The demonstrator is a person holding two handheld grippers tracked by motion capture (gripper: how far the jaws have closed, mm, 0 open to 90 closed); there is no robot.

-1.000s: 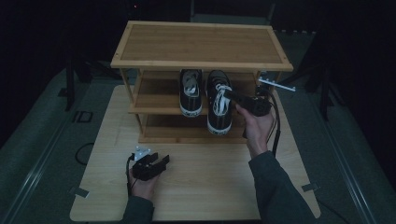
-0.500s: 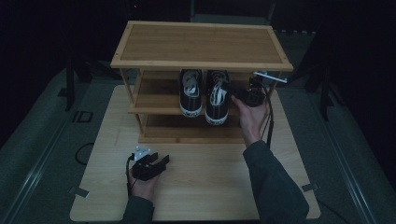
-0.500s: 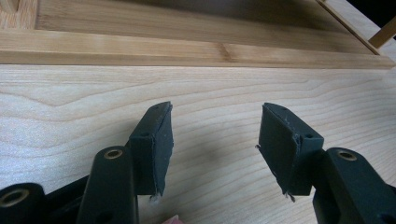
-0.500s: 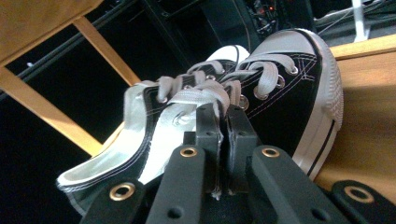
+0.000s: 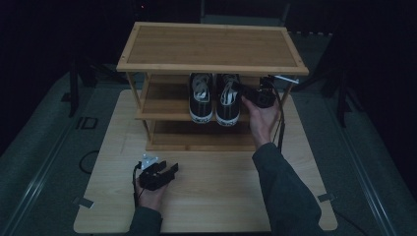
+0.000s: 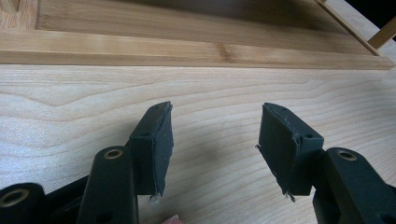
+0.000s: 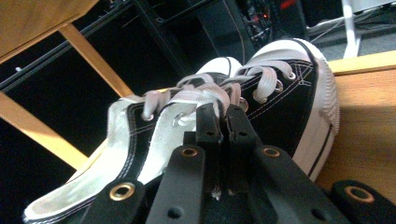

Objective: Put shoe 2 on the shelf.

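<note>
Step in hand: setting the second black-and-white canvas sneaker onto the middle shelf of the bamboo shoe rack [image 5: 211,46], beside its mate.

Right gripper [image 5: 246,91] sits at the shelf's 3 o'clock end, reaching in from the side. In the right gripper view its jaws are pinched nearly together on the side wall/collar of the right sneaker [image 7: 280,93], just below the grey laces. So it is clamped on the shoe, not free.

Right sneaker [image 5: 227,98] rests on the middle shelf, toe pointing toward the person, touching or just beside the left sneaker [image 5: 201,97] at its 9 o'clock. The pair looks roughly parallel. Cannot tell whether the sole is fully flat on the shelf.

Left gripper [image 5: 164,172] lies on the wooden tabletop [image 5: 221,196] at about 7 o'clock from the rack, well apart from the shoes. In the left gripper view [image 6: 212,140] the jaws are spread wide with nothing between them, only wood grain and the rack's bottom shelf edge ahead. Idle.

Next move, as a judgement: placement looks close to done. Calls for spreading the right jaws to let go of the collar, then backing out toward 3 o'clock without dragging the laces or nudging the shoe off line. Rack post close by at that end, so watch clearance.
</note>
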